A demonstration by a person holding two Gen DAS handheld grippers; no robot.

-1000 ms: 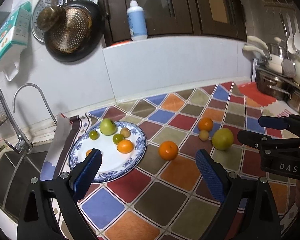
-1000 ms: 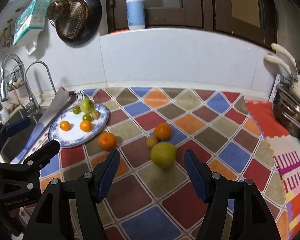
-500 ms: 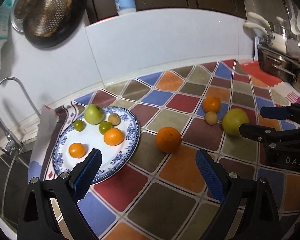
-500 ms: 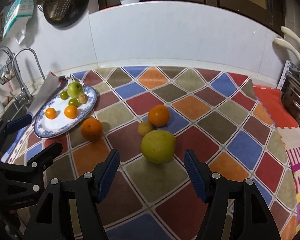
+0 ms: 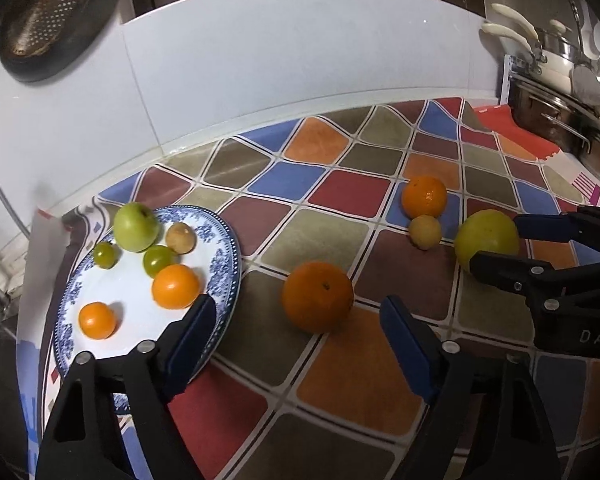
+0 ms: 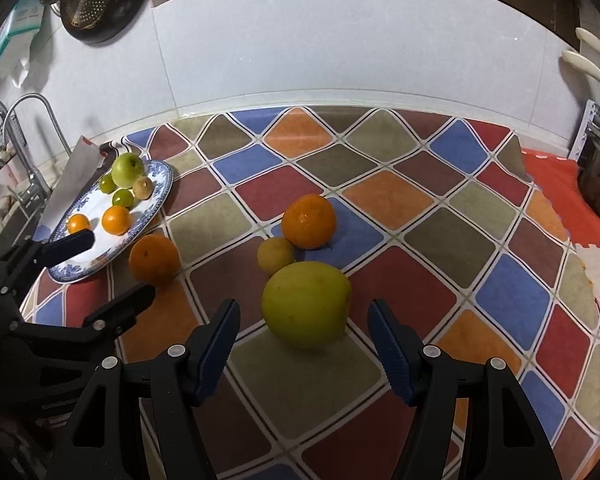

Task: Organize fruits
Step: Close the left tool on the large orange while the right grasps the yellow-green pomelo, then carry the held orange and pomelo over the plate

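A blue-rimmed white plate (image 5: 224,256) (image 6: 162,184) at the left holds a green apple (image 5: 136,226), two small green fruits, a brownish one and two small oranges. On the chequered mat lie a big orange (image 5: 317,297) (image 6: 154,258), a second orange (image 5: 424,196) (image 6: 309,221), a small yellow fruit (image 5: 425,231) (image 6: 276,255) and a large yellow-green fruit (image 5: 486,240) (image 6: 306,308). My left gripper (image 5: 298,306) (image 6: 121,264) is closing, with the big orange just ahead between its tips, untouched. My right gripper (image 6: 303,308) (image 5: 496,242) straddles the yellow-green fruit, with gaps on both sides.
A sink with a curved tap (image 6: 28,104) lies left of the plate. Steel pots (image 5: 560,120) stand at the right edge on a red mat. A pan with a colander (image 5: 40,12) hangs on the white wall behind.
Both grippers have come down and forward, so the fruits look larger and nearer. The left jaws stand narrower than before. The right fingers now flank the yellow-green fruit.
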